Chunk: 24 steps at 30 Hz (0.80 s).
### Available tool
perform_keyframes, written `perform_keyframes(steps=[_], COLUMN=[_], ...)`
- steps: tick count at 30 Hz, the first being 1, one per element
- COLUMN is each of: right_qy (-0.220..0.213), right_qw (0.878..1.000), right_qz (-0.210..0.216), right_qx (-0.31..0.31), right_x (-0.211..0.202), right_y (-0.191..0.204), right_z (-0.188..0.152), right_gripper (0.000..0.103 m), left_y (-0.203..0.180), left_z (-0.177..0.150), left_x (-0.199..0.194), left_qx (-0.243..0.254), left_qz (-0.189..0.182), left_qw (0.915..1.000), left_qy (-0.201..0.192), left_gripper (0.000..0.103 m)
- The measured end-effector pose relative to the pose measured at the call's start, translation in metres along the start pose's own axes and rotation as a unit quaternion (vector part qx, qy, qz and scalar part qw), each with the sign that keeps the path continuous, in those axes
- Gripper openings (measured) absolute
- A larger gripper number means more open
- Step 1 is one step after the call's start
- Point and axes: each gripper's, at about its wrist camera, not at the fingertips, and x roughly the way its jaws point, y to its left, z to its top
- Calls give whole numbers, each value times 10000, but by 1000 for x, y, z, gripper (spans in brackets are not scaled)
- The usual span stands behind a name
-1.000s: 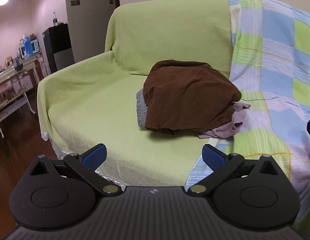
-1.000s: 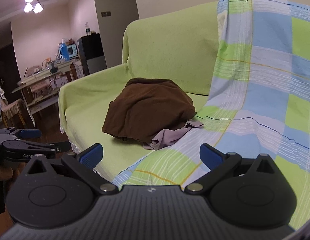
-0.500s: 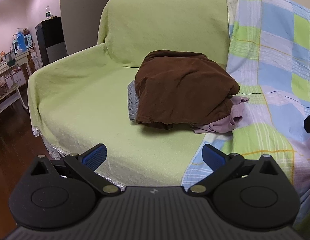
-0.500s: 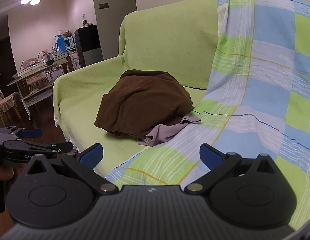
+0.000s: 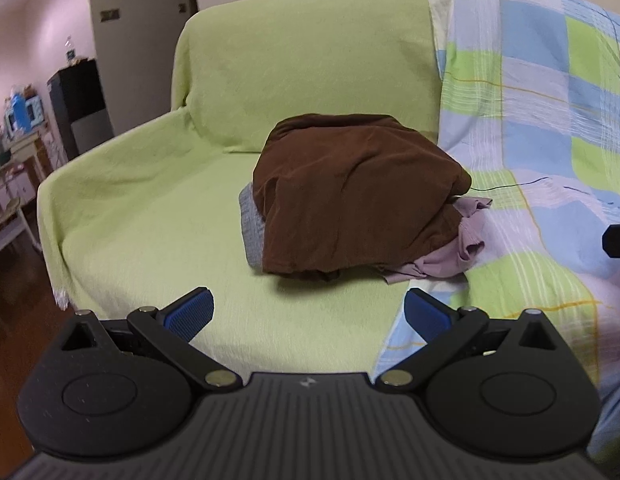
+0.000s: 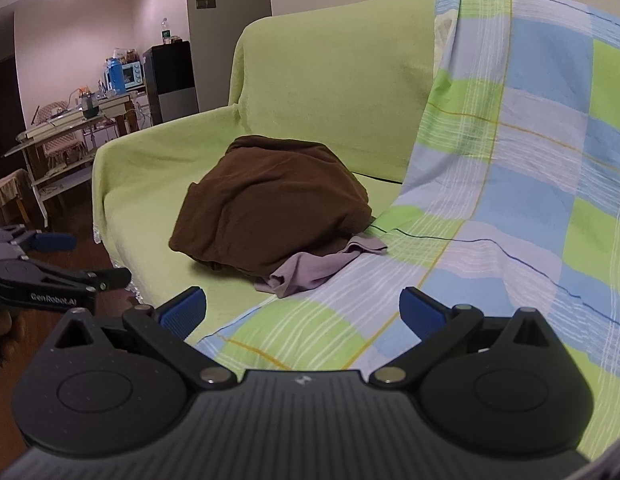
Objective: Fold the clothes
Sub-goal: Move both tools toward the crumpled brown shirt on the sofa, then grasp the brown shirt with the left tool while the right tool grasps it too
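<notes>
A heap of clothes lies on the sofa seat: a brown garment [image 5: 349,196] [image 6: 270,204] on top, a mauve one [image 5: 453,252] [image 6: 313,264] sticking out at its right, a grey one [image 5: 250,232] showing at its left. My left gripper [image 5: 308,314] is open, short of the heap, with nothing between its blue pads. My right gripper [image 6: 302,310] is open too, over the checked cloth near the seat's front. The left gripper [image 6: 50,264] also shows at the left edge of the right wrist view.
A light green cover lies over the sofa [image 5: 158,216] [image 6: 150,160], and a blue-green checked sheet [image 5: 549,120] [image 6: 529,160] drapes its right half. At the far left stand a black fridge [image 6: 170,80], cluttered tables [image 6: 70,120] and dark wood floor.
Both grippers have come closer to the sofa, so the heap looks larger. The left wrist view has risen a little. Both stay open.
</notes>
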Motion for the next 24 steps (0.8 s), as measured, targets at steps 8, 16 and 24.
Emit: perform_keyframes(steps=[8,16,24], right_qy=[-440,-418,-98], right_qw=[9984,9915,9680], right_qz=[36,40,-125], right_qx=[-354,-1232,-2504], right_x=[19,84,181], right_y=[4,3,10], right_z=[11,36,44], right_gripper=[102,102,89], left_y=[14,20,19], left_z=[34,37,32], left_x=[45,118,155], left_qx=[488,788,819], left_qz=[-10,-143,-508], left_qw=[9974,9959,9948], left_qy=[-532,-431,-329], left_gripper=[102,99,73])
